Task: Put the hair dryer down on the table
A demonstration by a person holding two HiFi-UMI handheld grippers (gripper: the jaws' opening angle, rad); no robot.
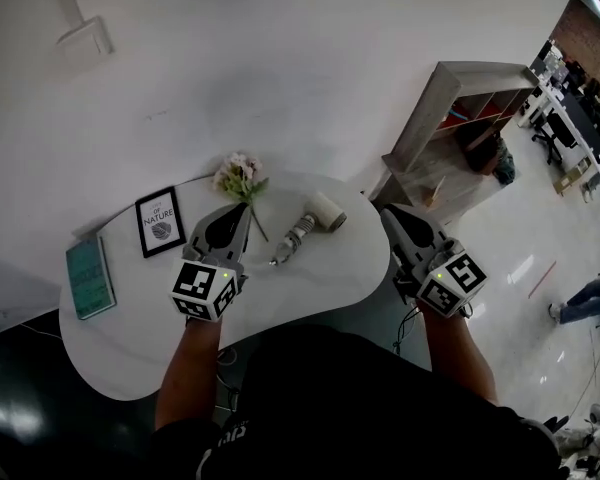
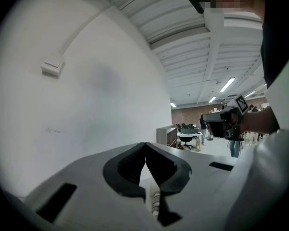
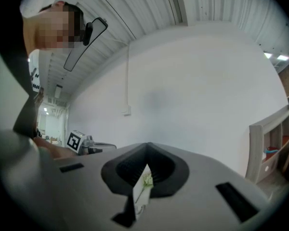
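Note:
The white and silver hair dryer (image 1: 310,225) lies on its side on the white table (image 1: 130,348), its head toward the far edge, and nothing is touching it. My left gripper (image 1: 244,210) hovers just left of it, raised above the tabletop, with the jaws shut and empty. In the left gripper view the left gripper (image 2: 145,144) points level at the wall, its tips meeting. My right gripper (image 1: 388,212) hangs off the table's right edge. The right gripper view shows the right gripper (image 3: 147,147) with its jaws closed together and nothing held.
A small bunch of flowers (image 1: 240,178), a framed print (image 1: 160,222) and a teal book (image 1: 89,277) sit along the table's far and left side. A wooden shelf unit (image 1: 460,118) stands to the right. The white wall runs close behind the table.

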